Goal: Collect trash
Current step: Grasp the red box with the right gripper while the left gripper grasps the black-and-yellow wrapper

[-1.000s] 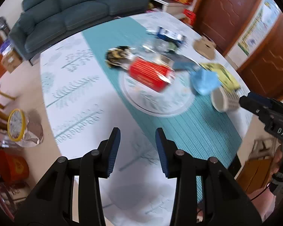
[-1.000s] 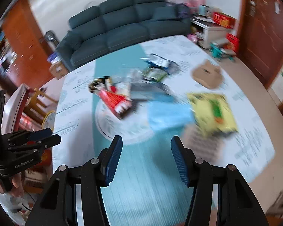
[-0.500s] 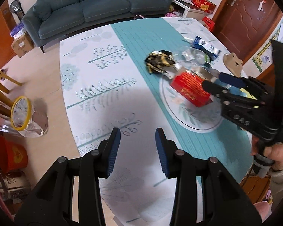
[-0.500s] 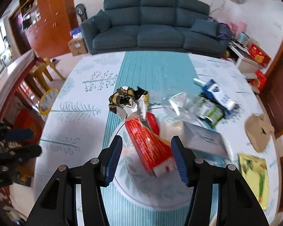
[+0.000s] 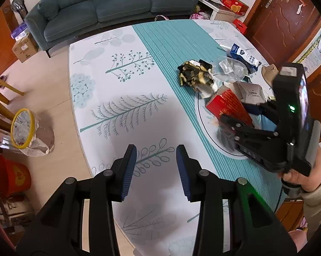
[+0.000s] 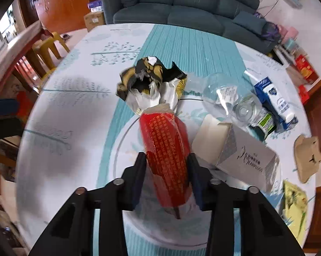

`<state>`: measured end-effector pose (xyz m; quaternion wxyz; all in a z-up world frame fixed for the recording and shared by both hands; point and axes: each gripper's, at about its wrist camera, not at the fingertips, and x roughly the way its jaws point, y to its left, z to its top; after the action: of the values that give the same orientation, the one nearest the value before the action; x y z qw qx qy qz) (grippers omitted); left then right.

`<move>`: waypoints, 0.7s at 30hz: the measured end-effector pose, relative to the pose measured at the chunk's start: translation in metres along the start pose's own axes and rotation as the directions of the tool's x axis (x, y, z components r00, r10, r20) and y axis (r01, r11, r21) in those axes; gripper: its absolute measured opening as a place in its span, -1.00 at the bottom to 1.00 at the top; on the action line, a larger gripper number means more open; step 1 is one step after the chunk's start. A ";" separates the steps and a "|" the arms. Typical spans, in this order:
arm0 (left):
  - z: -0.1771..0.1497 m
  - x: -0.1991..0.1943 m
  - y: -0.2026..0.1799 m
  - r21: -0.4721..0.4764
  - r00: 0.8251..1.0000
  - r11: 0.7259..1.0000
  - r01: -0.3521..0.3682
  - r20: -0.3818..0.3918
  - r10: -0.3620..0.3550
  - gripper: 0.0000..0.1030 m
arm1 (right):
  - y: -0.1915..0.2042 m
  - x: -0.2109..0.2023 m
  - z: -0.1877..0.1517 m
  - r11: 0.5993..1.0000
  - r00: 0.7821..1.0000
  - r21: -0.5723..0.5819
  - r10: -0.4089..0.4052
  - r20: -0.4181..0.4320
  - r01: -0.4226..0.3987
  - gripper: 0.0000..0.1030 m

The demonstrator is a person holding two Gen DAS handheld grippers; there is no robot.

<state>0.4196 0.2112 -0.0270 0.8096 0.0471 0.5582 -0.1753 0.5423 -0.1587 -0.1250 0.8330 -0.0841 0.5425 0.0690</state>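
Observation:
A red box [image 6: 166,149] lies on a round white mat [image 6: 126,140] in the middle of the table. My right gripper [image 6: 166,157] points down over it, and its jaws are closing with the box between them, both pads against its sides. The left wrist view shows the same box [image 5: 228,106] under that gripper [image 5: 226,119], which a hand holds. A crumpled black-and-gold wrapper [image 6: 147,79] touches the box's far end. My left gripper [image 5: 156,149] hangs open over the white tablecloth with nothing between its fingers.
A clear plastic cup [image 6: 224,93], a blue carton [image 6: 273,100], a grey box [image 6: 245,155], a brown cardboard piece [image 6: 307,157] and a yellow packet [image 6: 295,204] lie to the right. A lined bin with a yellow rim [image 5: 23,130] stands on the floor left of the table.
My right gripper has come down and rolled onto the red box, and its jaws have narrowed around it. My left gripper has shifted across the table at the same opening.

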 end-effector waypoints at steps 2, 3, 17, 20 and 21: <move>0.004 0.001 0.000 0.001 1.000 1.000 0.008 0.003 -0.008 -0.32 | -0.005 -0.009 -0.001 0.999 0.999 0.022 0.041 0.007 -0.041 -0.32; 0.006 0.001 0.000 0.000 1.000 1.000 0.022 0.006 -0.022 -0.32 | -0.006 -0.015 -0.002 0.998 0.998 0.028 0.054 0.015 -0.054 -0.33; 0.064 0.025 -0.036 -0.001 0.991 0.992 0.130 0.025 -0.130 0.13 | -0.072 -0.075 0.018 0.959 0.982 0.270 0.038 0.185 -0.088 -0.37; 0.077 0.040 -0.049 0.003 0.990 0.990 0.138 0.024 -0.138 0.18 | -0.082 -0.076 0.015 0.949 0.980 0.302 0.025 0.199 -0.085 -0.37; 0.081 0.046 -0.053 0.003 0.991 0.991 0.132 0.023 -0.132 0.25 | -0.082 -0.079 0.014 0.948 0.979 0.308 0.021 0.203 -0.084 -0.37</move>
<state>0.4888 0.1289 -0.0331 0.8026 0.0087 0.5506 -0.2295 0.5401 -0.2378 -0.0422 0.8832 0.0715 0.4634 0.0117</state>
